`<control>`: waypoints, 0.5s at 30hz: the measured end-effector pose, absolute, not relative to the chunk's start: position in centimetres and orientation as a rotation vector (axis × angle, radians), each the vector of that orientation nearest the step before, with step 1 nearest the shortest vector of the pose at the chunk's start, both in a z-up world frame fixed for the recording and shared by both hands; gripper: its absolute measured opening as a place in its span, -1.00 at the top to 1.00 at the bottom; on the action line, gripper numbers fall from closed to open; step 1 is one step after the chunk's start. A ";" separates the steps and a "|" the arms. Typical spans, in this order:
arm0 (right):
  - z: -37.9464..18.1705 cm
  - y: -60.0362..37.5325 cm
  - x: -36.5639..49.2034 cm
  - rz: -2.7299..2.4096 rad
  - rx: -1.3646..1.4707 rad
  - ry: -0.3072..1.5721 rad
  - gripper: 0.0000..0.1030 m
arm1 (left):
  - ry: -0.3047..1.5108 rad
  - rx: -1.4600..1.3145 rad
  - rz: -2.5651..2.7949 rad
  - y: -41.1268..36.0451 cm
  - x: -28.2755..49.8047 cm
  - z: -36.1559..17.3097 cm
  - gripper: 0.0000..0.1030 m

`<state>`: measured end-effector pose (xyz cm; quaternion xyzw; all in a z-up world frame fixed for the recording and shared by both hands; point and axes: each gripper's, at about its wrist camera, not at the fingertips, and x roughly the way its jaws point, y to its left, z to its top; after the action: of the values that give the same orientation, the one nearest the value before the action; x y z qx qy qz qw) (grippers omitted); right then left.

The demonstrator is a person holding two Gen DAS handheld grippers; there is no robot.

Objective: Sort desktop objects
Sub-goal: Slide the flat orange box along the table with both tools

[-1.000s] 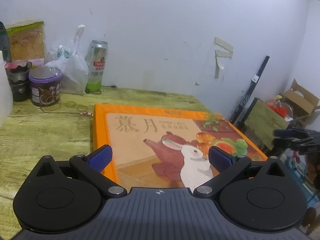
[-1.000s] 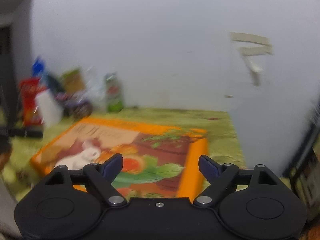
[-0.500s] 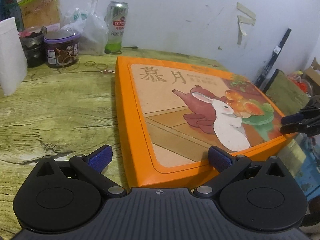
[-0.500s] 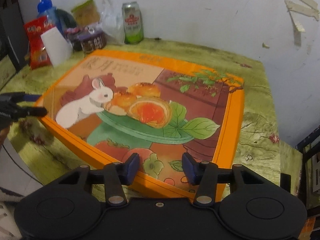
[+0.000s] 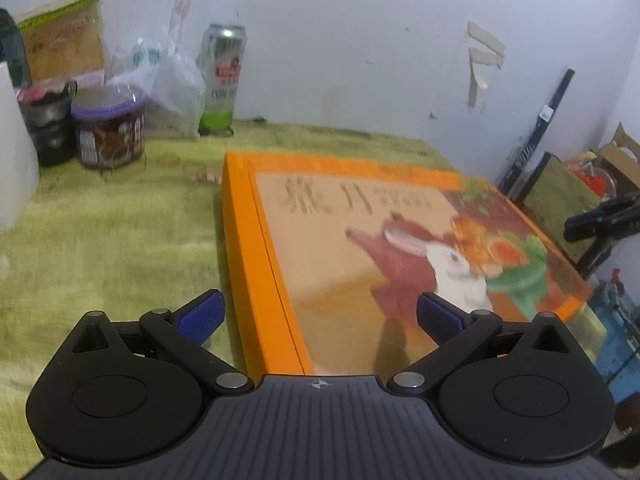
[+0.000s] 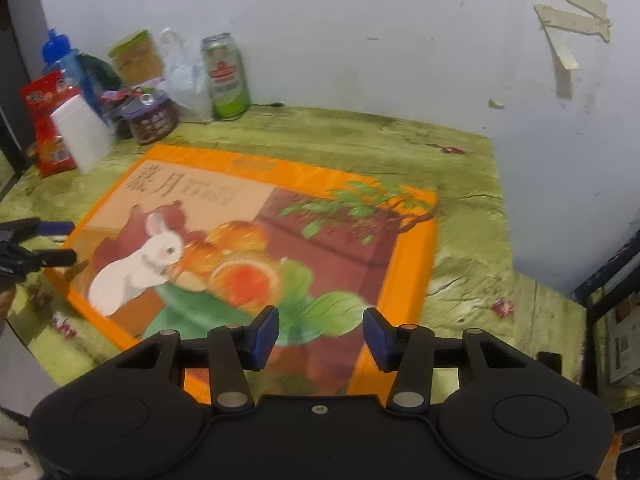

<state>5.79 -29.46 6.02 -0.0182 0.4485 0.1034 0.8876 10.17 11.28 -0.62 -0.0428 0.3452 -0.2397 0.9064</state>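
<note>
right hand-held gripper (image 6: pixel 320 332) jaws narrowed, empty | left hand-held gripper (image 5: pixel 318 316) spread | box (image 6: pixel 256 248) flat

Orange box (image 6: pixel 408 240) on green table (image 6: pixel 460 184)

Flat orange gift box (image 6: pixel 408 264), rabbit picture lid, closed, on table

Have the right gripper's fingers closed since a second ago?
Yes. The right gripper has narrowed; its fingers now hover over the orange box, gripping nothing.
</note>
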 end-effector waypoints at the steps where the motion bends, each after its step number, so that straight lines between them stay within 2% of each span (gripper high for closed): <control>1: 5.9 -29.5 6.3 0.210 -0.048 0.935 0.13 | 0.711 -0.094 -0.497 11.2 10.9 -0.4 -0.99; 8: 5.7 -30.7 11.1 0.156 -0.033 0.846 0.13 | 0.759 -0.172 -0.496 10.5 17.3 0.1 -0.99; 15: 2.9 -31.3 16.8 0.156 0.032 0.835 0.13 | 0.826 -0.148 -0.463 9.1 20.9 -1.4 -0.98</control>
<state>16.77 -31.34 2.92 0.0155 0.4051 0.0757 0.9110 20.92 9.11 -1.41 -0.0710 0.3975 -0.2227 0.8873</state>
